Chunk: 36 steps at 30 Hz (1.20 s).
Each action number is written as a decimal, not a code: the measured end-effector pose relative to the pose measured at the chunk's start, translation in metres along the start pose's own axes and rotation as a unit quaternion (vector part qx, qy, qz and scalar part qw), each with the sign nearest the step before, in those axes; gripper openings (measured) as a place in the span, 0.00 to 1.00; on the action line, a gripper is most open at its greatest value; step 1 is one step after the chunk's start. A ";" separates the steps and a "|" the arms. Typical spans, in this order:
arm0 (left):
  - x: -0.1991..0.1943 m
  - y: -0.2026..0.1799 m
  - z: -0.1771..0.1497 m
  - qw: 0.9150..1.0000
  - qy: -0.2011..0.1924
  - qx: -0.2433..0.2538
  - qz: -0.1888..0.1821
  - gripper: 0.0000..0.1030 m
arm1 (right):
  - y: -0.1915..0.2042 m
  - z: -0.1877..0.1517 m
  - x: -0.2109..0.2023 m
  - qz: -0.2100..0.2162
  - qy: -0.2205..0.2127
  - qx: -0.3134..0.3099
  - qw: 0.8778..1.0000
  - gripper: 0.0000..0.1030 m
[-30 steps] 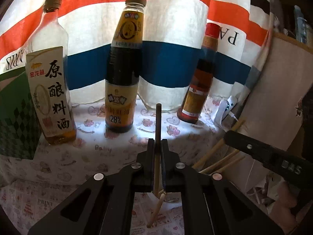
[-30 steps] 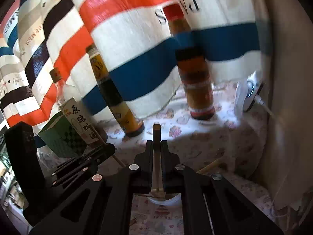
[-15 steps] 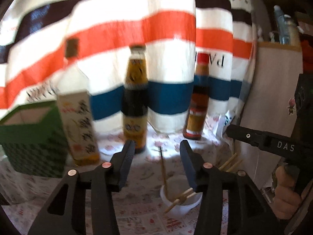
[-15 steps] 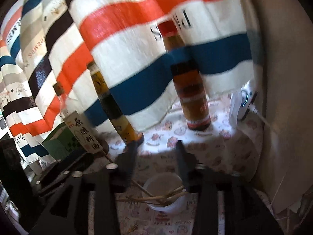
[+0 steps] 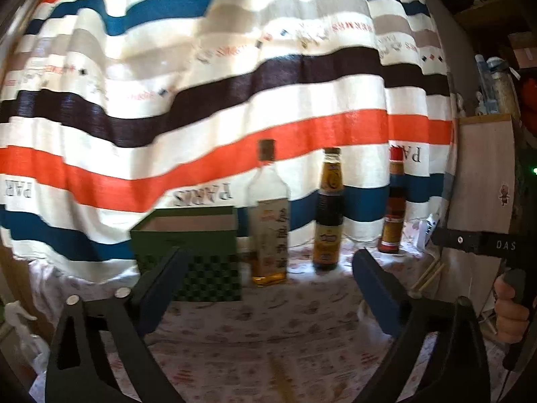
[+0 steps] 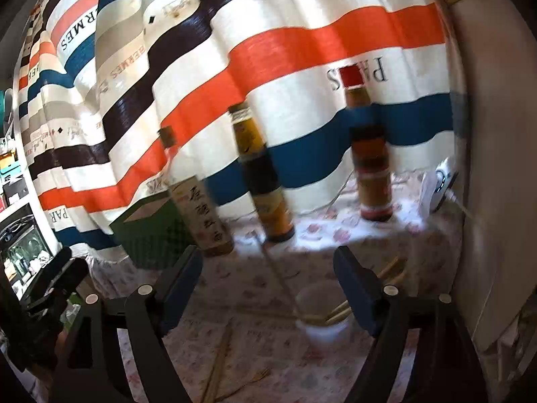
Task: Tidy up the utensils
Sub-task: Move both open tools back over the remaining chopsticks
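Note:
A white cup (image 6: 322, 315) stands on the patterned tablecloth and holds several wooden chopsticks (image 6: 335, 312). More chopsticks (image 6: 218, 366) lie loose on the cloth in front of it. My right gripper (image 6: 268, 288) is open and empty, raised above and behind the cup. My left gripper (image 5: 268, 288) is open and empty, pulled back over the cloth. A blurred chopstick (image 5: 280, 374) lies below it. The right gripper's body (image 5: 476, 243) and the hand holding it show at the right edge of the left wrist view.
Three bottles stand along the striped curtain: a clear one (image 5: 268, 228), a dark sauce one (image 5: 329, 215) and a red-capped one (image 5: 392, 208). A green checked box (image 5: 188, 252) stands to their left. A white panel (image 6: 496, 168) closes the right side.
Both grippers opened and let go of their chopsticks, which now sit in the white cup. Both grippers then pulled back and up, away from the cup.

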<state>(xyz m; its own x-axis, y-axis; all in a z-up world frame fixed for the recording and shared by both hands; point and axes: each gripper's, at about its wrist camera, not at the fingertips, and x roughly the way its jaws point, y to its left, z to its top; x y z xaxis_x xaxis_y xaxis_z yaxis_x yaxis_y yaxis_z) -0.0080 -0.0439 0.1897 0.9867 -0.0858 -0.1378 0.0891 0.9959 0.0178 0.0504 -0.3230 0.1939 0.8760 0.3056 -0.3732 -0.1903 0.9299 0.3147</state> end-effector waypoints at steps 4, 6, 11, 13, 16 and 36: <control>-0.015 0.017 -0.010 1.000 -0.001 -0.012 0.009 1.00 | 0.018 -0.014 -0.005 -0.003 0.010 0.000 1.000 0.87; -0.017 0.023 -0.020 1.000 0.003 -0.010 0.016 1.00 | 0.025 -0.021 -0.008 -0.007 0.011 -0.003 1.000 0.90; -0.013 0.035 -0.058 0.999 0.036 -0.017 0.028 1.00 | 0.038 -0.060 -0.009 -0.025 0.018 -0.017 0.999 1.00; -0.002 0.038 -0.076 0.996 0.083 -0.027 0.001 1.00 | 0.041 -0.076 -0.003 -0.041 0.024 -0.029 0.998 1.00; 0.015 0.038 -0.098 0.991 0.130 -0.027 -0.001 1.00 | 0.044 -0.098 0.010 -0.059 0.039 -0.046 0.996 1.00; 0.076 0.010 -0.207 0.936 0.350 -0.014 -0.042 1.00 | 0.005 -0.155 0.078 -0.116 0.142 -0.011 0.983 1.00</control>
<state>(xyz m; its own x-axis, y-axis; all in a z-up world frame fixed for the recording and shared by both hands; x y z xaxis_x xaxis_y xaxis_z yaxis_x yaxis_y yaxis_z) 0.0399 -0.0339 -0.0261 0.6458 -0.1325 -0.7520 0.1492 0.9877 -0.0459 0.0489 -0.2624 0.0310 0.7390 0.1272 -0.6616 -0.0129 0.9845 0.1749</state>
